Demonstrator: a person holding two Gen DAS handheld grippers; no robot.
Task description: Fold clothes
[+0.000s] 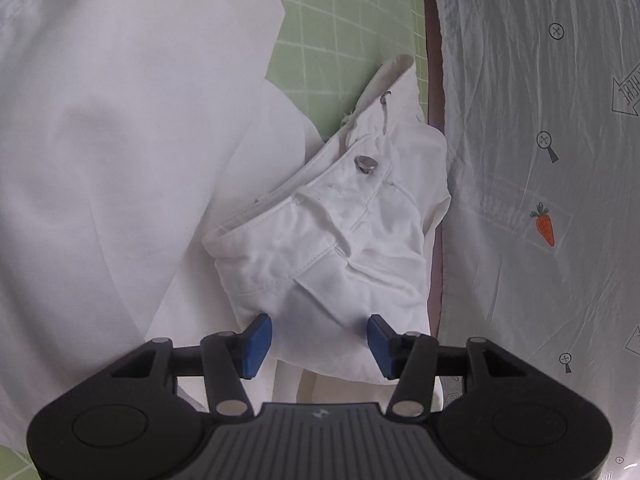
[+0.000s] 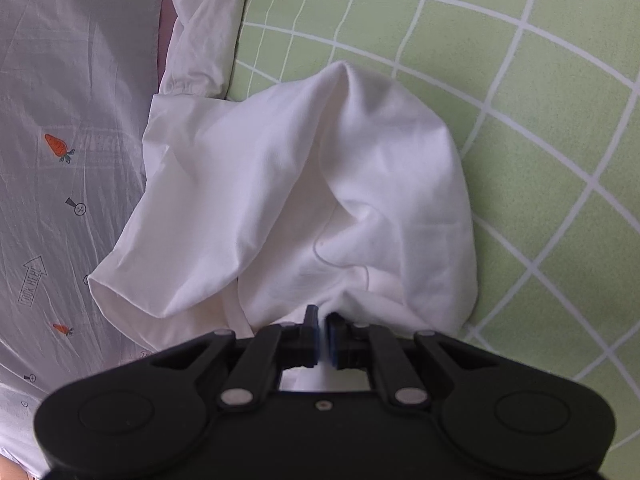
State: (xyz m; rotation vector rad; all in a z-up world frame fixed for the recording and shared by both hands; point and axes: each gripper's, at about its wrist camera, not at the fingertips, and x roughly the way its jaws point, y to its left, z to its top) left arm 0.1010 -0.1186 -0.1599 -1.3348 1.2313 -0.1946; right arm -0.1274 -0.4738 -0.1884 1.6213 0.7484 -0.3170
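In the left wrist view a broad sheet of white cloth (image 1: pixel 100 160) fills the nine o'clock side, smooth and thin, and is judged light, limp and apt to slide on itself. At the centre the trousers (image 1: pixel 332 240) are seen as a bunched white bundle, waistband and metal button (image 1: pixel 366 163) toward twelve o'clock, lying on the green mat (image 1: pixel 340 20) with their three o'clock edge against the carrot sheet (image 1: pixel 540 120). The left gripper (image 1: pixel 320 340) is held with its jaws spread wide, the blue pads to either side of the bundle's near fold and nothing pinched. The stitched waistband is judged the stiffest, surest place to take hold; the loose fabric below it would crumple and slip. In the right wrist view the carrot sheet (image 2: pixel 60 120) lies at nine o'clock, and a soft white garment (image 2: pixel 320 180) is draped in rounded folds across the centre, the mat (image 2: pixel 540 140) at three o'clock. The right gripper (image 2: pixel 323 336) is closed on a gathered edge of the garment at six o'clock. Whether this garment and the cloth are one piece cannot be told.
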